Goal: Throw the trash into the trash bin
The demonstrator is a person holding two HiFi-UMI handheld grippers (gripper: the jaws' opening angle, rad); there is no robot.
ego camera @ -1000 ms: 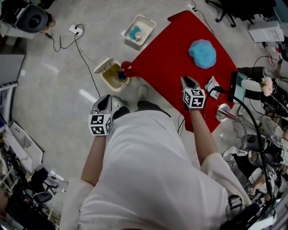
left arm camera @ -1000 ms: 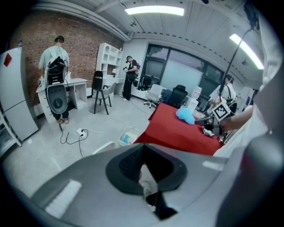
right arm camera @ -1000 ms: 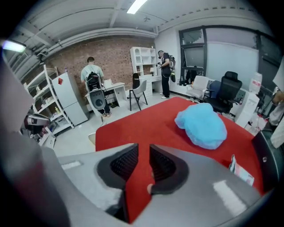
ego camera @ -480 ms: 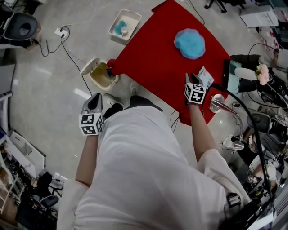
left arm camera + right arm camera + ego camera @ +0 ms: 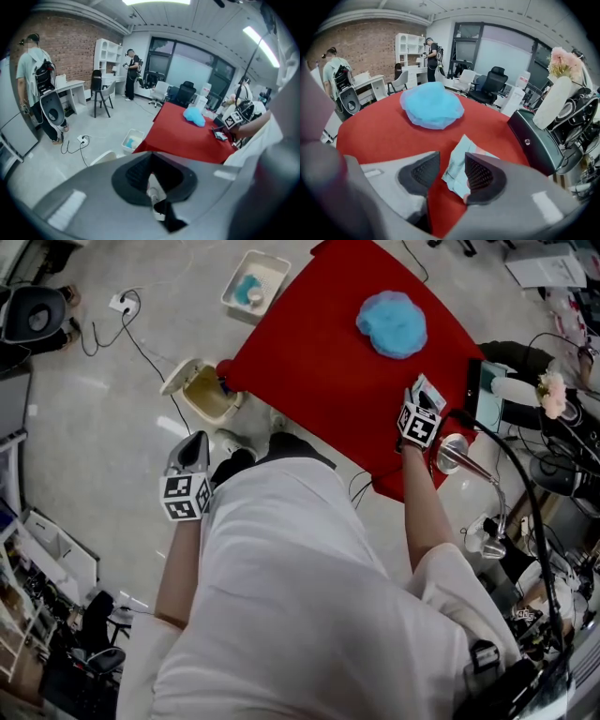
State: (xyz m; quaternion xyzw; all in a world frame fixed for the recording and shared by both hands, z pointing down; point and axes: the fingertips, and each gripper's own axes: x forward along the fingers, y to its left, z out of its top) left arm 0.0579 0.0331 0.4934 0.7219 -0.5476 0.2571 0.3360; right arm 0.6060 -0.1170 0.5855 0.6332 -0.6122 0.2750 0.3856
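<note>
1. Pickup step. Noted right gripper (image 5: 451, 172) jaws apart, just opening, astride wrapper (image 5: 459, 161) at red desk's (image 5: 319, 362) right edge.
2. Noted left gripper (image 5: 151, 180) jaws closed, empty.
3. Next: pinch wrapper, carry to trash bin (image 5: 208, 392), upper left.

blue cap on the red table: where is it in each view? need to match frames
Head view: blue cap at upper right of centre, on the red tablecloth.
Left gripper view: blue cap small, right of centre, toward the cloth's far end.
Right gripper view: blue cap large, upper centre, beyond the jaws.
Shared landmark: the red tablecloth under it.
</note>
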